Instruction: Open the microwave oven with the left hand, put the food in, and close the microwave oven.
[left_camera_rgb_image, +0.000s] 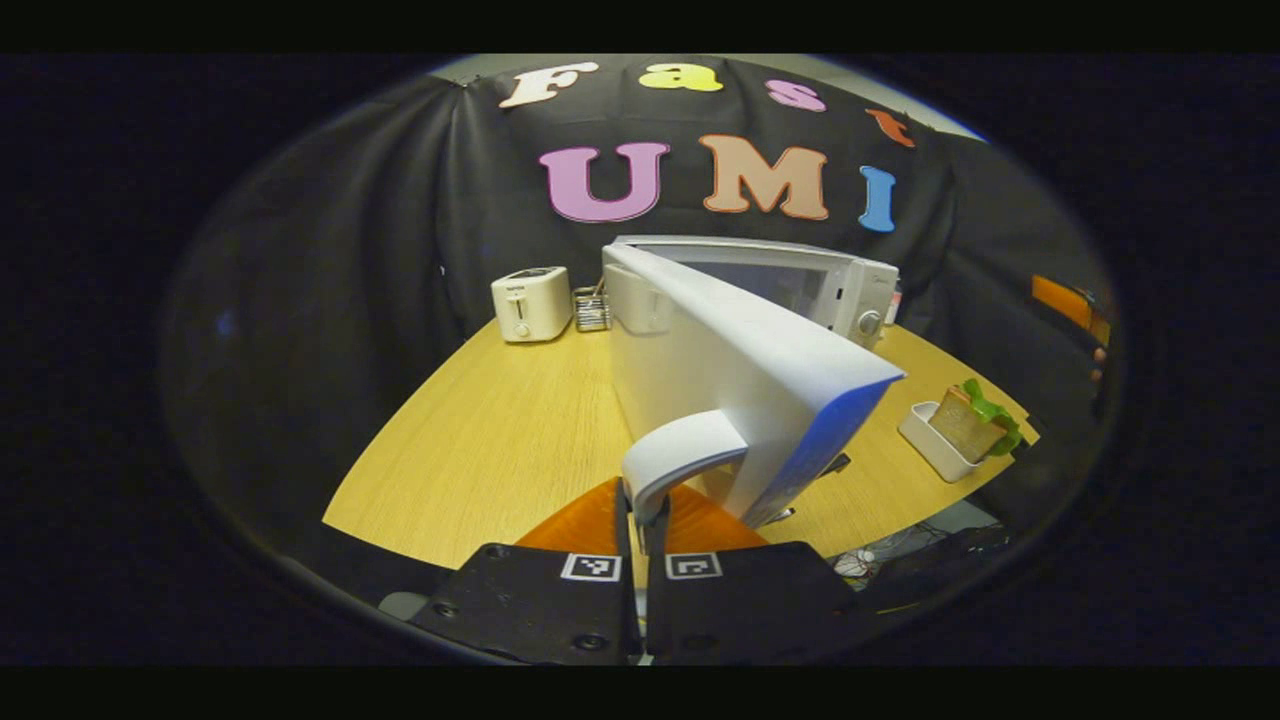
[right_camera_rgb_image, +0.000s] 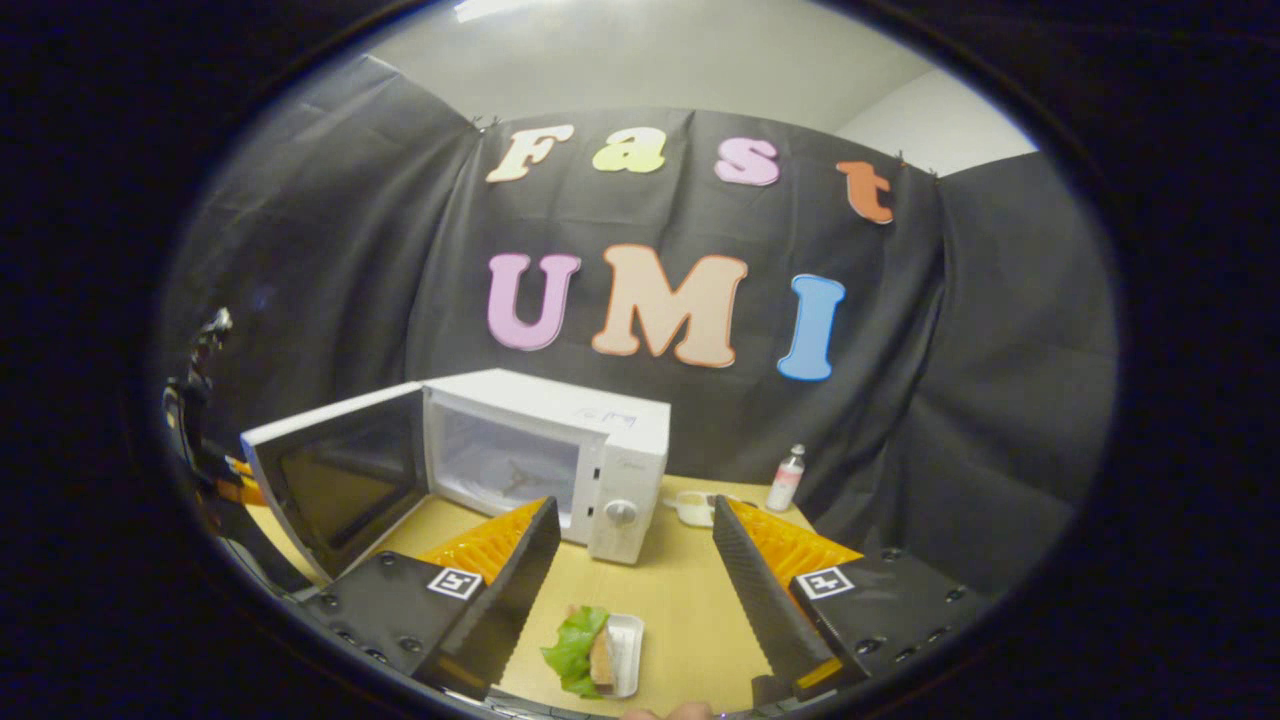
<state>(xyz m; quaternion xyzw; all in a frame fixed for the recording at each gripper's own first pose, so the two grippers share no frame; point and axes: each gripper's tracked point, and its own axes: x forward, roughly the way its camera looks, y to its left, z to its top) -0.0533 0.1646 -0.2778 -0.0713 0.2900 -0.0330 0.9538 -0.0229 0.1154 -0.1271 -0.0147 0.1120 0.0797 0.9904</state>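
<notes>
Right gripper (right_camera_rgb_image: 628, 580) hangs with its fingers wide apart just above the sandwich (right_camera_rgb_image: 582, 650) in its little white tray (right_camera_rgb_image: 628, 650), nearer to it than the left gripper (left_camera_rgb_image: 640, 510), which pinches the open microwave door's handle (left_camera_rgb_image: 678, 455).

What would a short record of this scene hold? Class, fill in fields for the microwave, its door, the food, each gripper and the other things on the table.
microwave: white, on the wooden table, cavity exposed
door: swung wide open
handle: gripped by the left gripper
food: sandwich with lettuce in a white tray, on the table, not yet inside
right gripper: open, above the sandwich
other things: toaster; small bottle
</notes>
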